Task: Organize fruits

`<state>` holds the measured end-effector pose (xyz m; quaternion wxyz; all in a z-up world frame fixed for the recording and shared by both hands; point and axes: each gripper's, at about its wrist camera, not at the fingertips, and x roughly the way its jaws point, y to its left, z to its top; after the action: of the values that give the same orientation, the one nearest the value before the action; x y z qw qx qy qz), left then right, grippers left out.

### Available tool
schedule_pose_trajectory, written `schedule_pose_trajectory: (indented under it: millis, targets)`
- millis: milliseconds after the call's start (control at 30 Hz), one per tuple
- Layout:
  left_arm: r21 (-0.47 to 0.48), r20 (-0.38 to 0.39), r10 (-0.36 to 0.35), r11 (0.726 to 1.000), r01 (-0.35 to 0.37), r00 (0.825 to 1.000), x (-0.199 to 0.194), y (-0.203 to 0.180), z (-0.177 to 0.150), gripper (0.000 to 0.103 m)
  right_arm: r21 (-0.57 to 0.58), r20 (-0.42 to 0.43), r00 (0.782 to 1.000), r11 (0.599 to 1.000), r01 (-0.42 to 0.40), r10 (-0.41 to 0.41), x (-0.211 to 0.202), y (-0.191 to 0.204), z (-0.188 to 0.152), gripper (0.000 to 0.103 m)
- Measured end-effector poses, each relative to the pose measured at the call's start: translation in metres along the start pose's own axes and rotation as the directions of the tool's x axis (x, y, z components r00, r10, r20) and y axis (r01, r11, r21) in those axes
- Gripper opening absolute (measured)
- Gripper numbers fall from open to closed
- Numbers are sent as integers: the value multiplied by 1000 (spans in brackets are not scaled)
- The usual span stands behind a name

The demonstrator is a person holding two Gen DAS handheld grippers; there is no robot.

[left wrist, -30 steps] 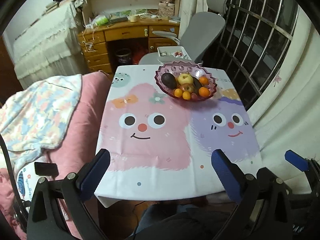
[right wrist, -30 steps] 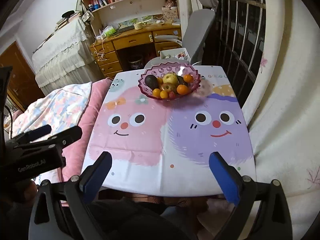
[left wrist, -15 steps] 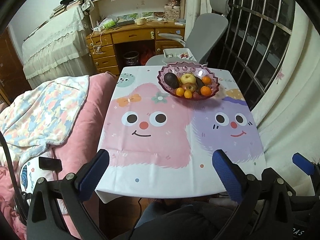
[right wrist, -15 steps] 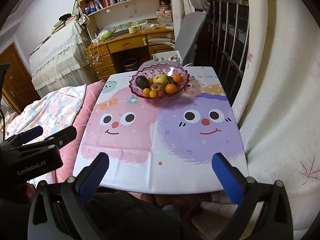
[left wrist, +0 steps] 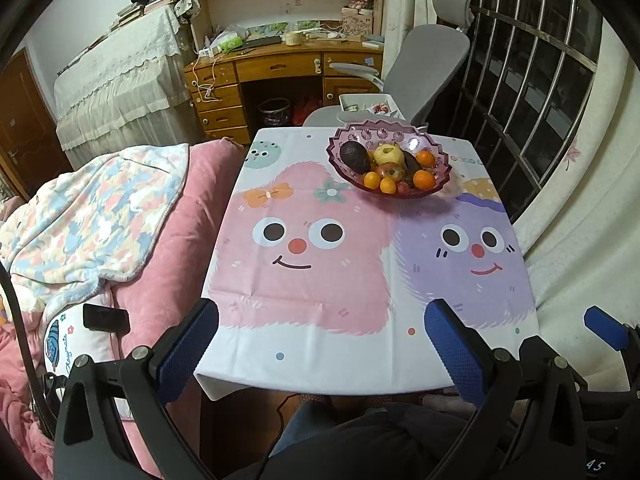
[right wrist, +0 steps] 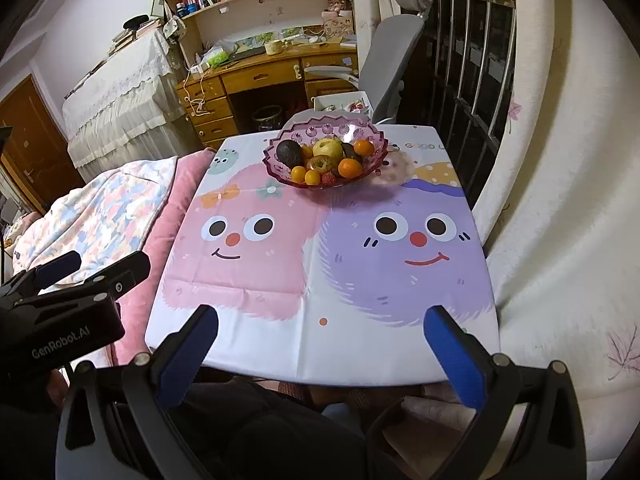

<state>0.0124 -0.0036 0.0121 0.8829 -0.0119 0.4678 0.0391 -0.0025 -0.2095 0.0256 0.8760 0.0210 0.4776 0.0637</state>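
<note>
A pink scalloped glass bowl [left wrist: 400, 130] [right wrist: 374, 138] stands at the far end of the table. It holds a dark avocado [left wrist: 355, 156] [right wrist: 289, 152], a yellow apple [left wrist: 388, 154] [right wrist: 328, 148], a red apple [left wrist: 390, 171], several oranges [left wrist: 424, 179] [right wrist: 350, 168] and a strawberry [right wrist: 328, 178]. My left gripper [left wrist: 322, 354] is open and empty, held back above the table's near edge. My right gripper [right wrist: 320, 354] is open and empty there too. The left gripper also shows at the left of the right wrist view.
The table [left wrist: 304, 332] [right wrist: 280, 344] carries a cartoon-face cloth. A pink quilt with a patterned blanket [left wrist: 100, 220] lies to its left. A grey office chair [left wrist: 428, 60], a wooden desk [left wrist: 280, 68] and a barred window [left wrist: 532, 80] lie beyond and to the right.
Both grippers have pulled back and up from the table, so the bowl looks farther away. Both stay open and empty.
</note>
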Motion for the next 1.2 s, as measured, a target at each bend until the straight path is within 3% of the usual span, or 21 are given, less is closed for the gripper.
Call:
schedule_pose_trajectory:
  millis: [1200]
  targets:
    - [13, -36, 8, 1000, -8, 999, 28, 2, 19, 102, -1, -62, 998, 1000, 0, 0, 29, 0, 14, 103]
